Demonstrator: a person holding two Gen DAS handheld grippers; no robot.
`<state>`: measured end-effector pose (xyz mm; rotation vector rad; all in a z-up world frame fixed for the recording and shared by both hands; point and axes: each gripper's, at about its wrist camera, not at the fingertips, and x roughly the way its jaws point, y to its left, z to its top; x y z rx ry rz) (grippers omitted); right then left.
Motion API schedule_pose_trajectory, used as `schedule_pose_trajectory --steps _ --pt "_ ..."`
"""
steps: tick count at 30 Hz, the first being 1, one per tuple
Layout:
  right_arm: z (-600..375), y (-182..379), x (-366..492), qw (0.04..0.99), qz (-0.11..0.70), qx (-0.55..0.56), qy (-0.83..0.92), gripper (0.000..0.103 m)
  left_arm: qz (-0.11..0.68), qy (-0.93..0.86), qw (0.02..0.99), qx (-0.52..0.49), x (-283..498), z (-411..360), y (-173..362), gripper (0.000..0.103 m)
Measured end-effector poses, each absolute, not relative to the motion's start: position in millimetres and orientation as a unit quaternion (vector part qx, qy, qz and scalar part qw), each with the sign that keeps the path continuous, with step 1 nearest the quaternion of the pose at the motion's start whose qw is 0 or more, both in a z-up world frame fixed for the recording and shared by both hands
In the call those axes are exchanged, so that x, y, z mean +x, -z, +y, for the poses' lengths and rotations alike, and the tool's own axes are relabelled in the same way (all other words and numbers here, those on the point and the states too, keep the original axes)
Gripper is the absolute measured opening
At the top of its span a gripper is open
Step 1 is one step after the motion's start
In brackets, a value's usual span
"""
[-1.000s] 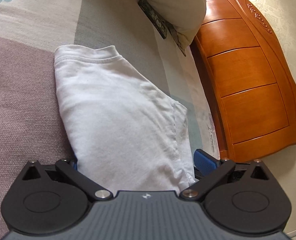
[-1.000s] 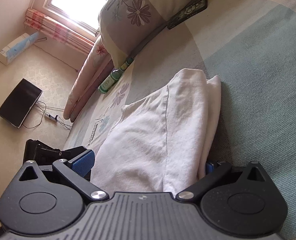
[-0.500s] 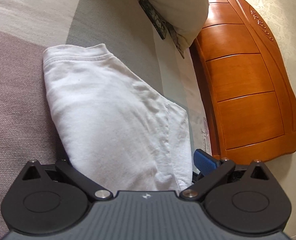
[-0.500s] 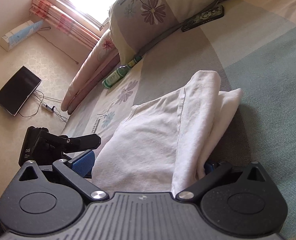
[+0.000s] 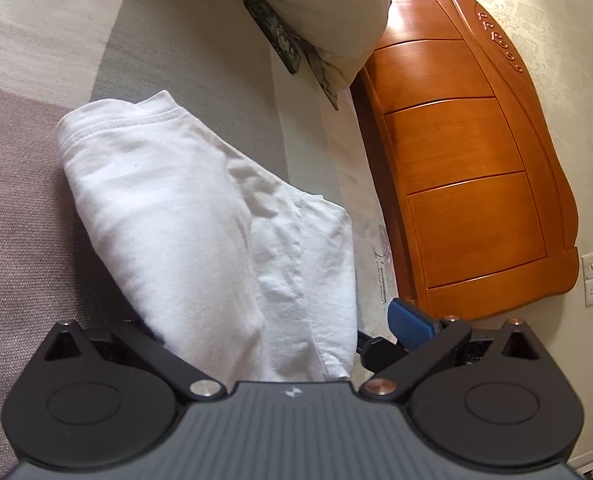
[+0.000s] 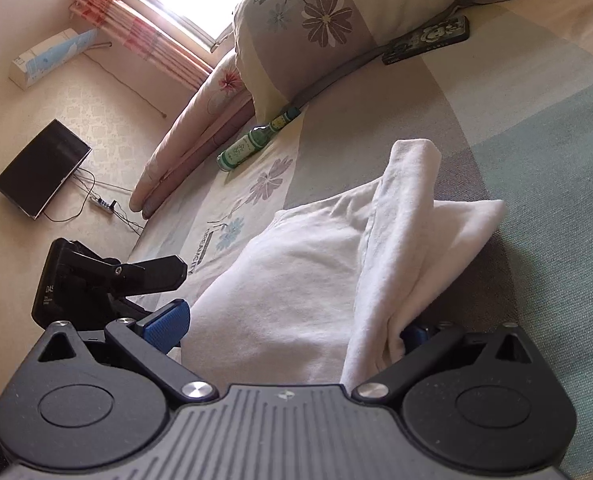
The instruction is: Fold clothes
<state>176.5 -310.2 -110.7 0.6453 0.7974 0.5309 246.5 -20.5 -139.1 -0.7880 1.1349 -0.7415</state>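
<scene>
In the left wrist view, the left claw [image 5: 272,332] stands spread around the near end of the white garment [image 5: 200,216], which lies folded on the bed [image 5: 24,216] with the wooden headboard [image 5: 464,168] beyond it. Faint sheet print beside the headboard is unreadable.

In the right wrist view, the right claw [image 6: 292,328] is likewise spread around the garment [image 6: 296,280]. "DREAMCITY" reads on the pillow [image 6: 316,20] and bedsheet [image 6: 232,200]. A green bottle [image 6: 252,144] lies below the pillow; its label is illegible.

We see the white garment [image 5: 200,240] bunch narrower toward frame centre; the left gripper [image 6: 108,280] enters lower left.
</scene>
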Motion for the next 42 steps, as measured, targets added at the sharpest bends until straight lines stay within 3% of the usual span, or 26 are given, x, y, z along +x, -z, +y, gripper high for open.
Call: schedule_pose_trajectory --steps 8,25,34,42 --pt "-318.9 126.7 178.3 0.853 0.371 0.297 -0.217 0.103 0.52 0.3 0.712 -0.363 244.7 -7.4 163.1 0.101" --pt "-326.7 127.7 178.5 0.879 0.319 0.286 -0.208 0.103 0.494 0.314 0.734 -0.343 243.2 -16.7 149.1 0.101" --pt "-318.5 134.5 180.0 0.869 0.367 0.259 -0.205 0.103 0.509 0.308 0.739 -0.317 239.4 -17.8 155.1 0.101" --pt "-315.4 125.8 187.2 0.867 0.362 0.266 -0.216 0.103 0.524 0.301 0.724 -0.333 242.1 -17.8 158.3 0.101"
